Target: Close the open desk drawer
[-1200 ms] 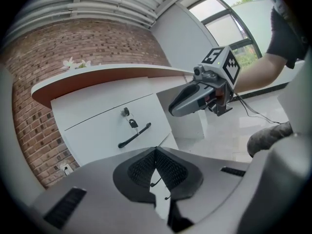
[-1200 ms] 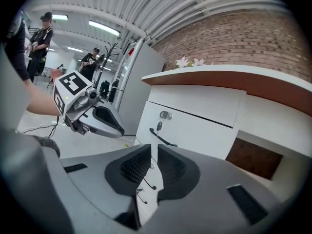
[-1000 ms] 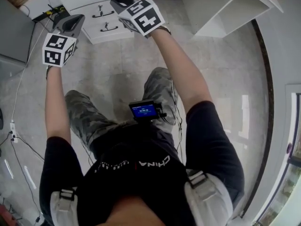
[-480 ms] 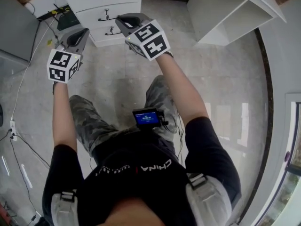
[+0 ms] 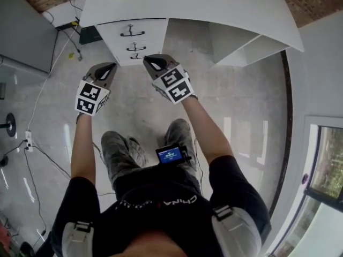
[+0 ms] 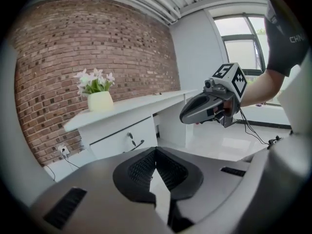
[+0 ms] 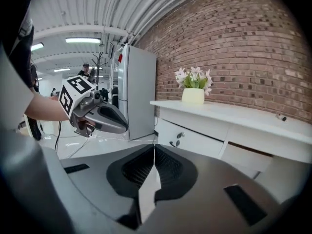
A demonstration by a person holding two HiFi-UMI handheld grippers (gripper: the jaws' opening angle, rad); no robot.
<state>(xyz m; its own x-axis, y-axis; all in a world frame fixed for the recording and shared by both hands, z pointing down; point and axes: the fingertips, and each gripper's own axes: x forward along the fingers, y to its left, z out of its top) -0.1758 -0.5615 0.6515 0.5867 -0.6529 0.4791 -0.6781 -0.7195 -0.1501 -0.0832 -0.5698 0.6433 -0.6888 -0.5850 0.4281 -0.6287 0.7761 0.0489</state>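
Both grippers are held up in front of the person, side by side and well apart from the furniture – the left gripper (image 6: 156, 152) is seen clenched in its own view, its two dark ribbed pads pressed together at the tips with nothing caught between them, and the right gripper (image 7: 154, 154) is likewise closed on itself and empty. From the head view the pair is seen above the pale tiled floor (image 5: 134, 108), short of the white desk (image 5: 187, 4), with neither one touching it. The drawer stack (image 5: 132, 36) is set under the left end of the desk top; three fronts with dark handles can be made out, and in both gripper views these fronts appear to lie level with one another, though a small gap could not be told at this range. A cream pot of pale flowers (image 7: 193, 95) is stood on the desk top against the brick wall (image 7: 253, 48). A tall grey cabinet (image 7: 139, 91) is placed beside the desk, and cables (image 5: 32, 116) are trailed across the floor near it.
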